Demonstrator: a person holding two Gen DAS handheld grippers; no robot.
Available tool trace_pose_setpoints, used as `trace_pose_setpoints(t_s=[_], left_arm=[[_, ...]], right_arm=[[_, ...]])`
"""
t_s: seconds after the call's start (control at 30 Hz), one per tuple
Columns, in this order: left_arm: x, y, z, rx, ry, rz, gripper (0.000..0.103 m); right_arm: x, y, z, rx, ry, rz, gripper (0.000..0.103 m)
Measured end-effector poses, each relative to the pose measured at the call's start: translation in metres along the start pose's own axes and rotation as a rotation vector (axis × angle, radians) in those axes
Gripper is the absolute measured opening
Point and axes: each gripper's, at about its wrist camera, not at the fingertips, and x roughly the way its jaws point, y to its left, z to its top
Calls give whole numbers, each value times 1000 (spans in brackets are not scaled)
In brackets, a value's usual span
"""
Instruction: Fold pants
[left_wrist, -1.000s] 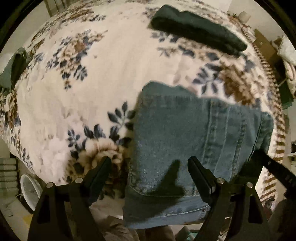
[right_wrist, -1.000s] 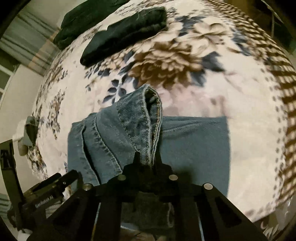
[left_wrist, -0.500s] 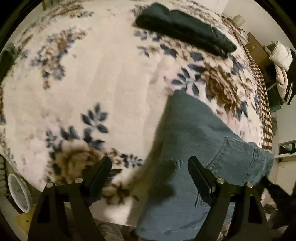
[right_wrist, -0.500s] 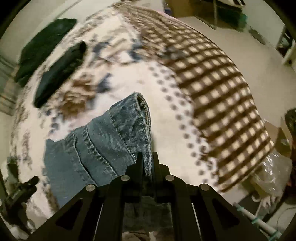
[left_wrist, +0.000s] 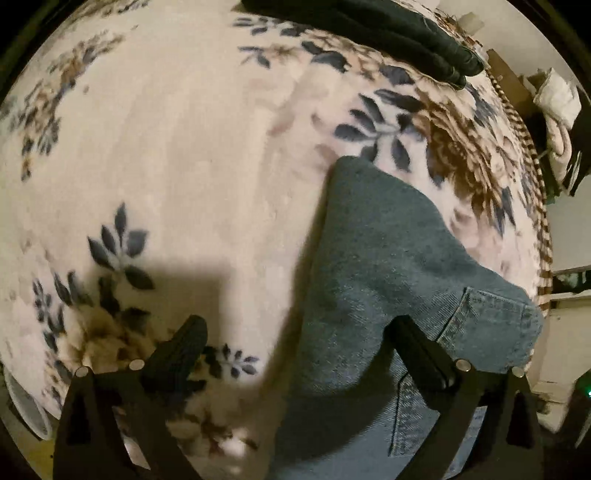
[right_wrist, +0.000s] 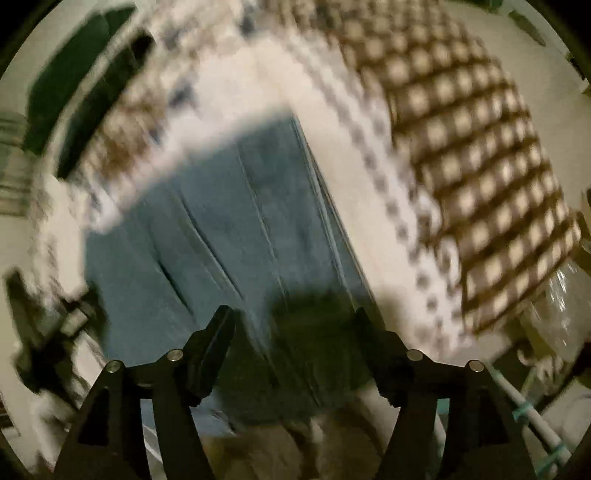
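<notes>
Left view: left gripper (left_wrist: 295, 341), jaws opening and nothing between the pads, above the blanket (left_wrist: 177, 155); its right finger overlaps the jeans (left_wrist: 388, 258), which lie folded into a compact stack near the bed's edge, a pocket uppermost. A dark folded garment (left_wrist: 388, 33) lies well apart at the far side.

Right view, blurred: right gripper (right_wrist: 295, 332), jaws opening over the jeans (right_wrist: 236, 221) — no cloth pinched.

Judged stage: the fold looks essentially done — perhaps only smoothing or setting aside remains. No containers can be made out in either view.
</notes>
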Motion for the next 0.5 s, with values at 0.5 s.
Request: trace_pose_setpoints(t_s=[0.5], left_arm=[[10, 18, -58, -118, 125, -243, 102]], right_arm=[[57, -53, -64, 353, -21, 557, 98]])
